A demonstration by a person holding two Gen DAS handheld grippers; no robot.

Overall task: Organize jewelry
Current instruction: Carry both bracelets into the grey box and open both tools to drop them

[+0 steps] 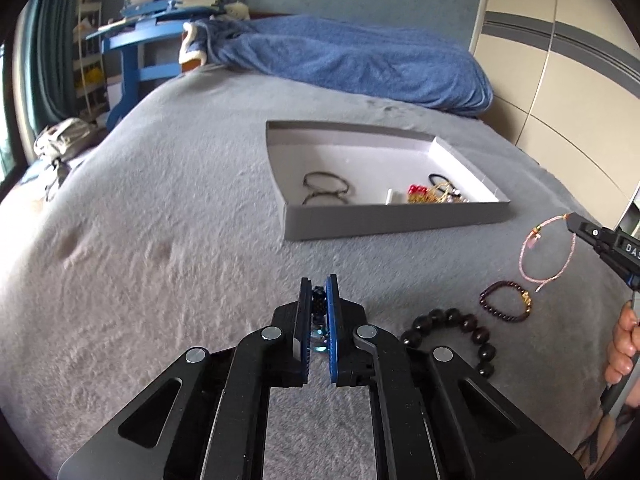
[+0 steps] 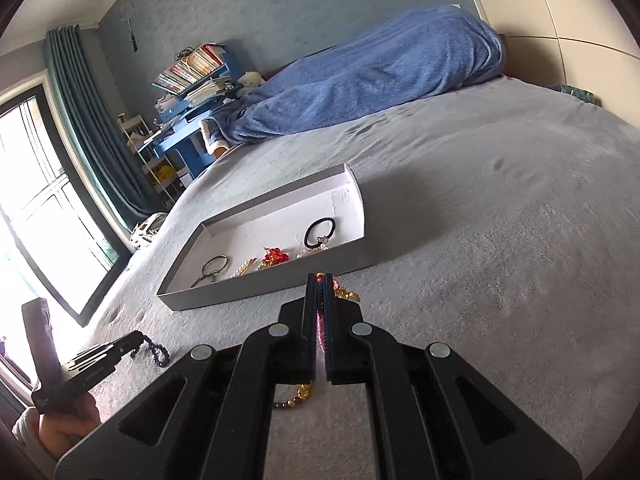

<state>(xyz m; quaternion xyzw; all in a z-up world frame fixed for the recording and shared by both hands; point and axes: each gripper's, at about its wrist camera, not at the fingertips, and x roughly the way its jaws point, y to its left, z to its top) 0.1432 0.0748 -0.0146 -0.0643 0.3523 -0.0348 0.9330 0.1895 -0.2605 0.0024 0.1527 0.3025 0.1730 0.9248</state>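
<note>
A shallow grey tray (image 1: pixel 384 222) with a white floor lies on the grey bed; it also shows in the right wrist view (image 2: pixel 256 288). It holds hair ties (image 1: pixel 324 188), a red bead piece (image 1: pixel 418 190) and a black hair tie (image 2: pixel 320 232). My left gripper (image 1: pixel 319 284) is shut on a dark blue beaded bracelet (image 2: pixel 154 350), short of the tray. My right gripper (image 2: pixel 319 278) is shut on a thin pink bracelet (image 1: pixel 546 252), which hangs above the bed right of the tray. A dark red bead bracelet (image 1: pixel 506 302) and a large black bead bracelet (image 1: pixel 448 334) lie on the bed.
A blue blanket (image 1: pixel 340 56) is heaped at the far end of the bed. A blue desk with books (image 1: pixel 160 20) stands beyond the bed at the left. A wardrobe (image 1: pixel 560 60) is on the right and a window (image 2: pixel 36 200) on the left.
</note>
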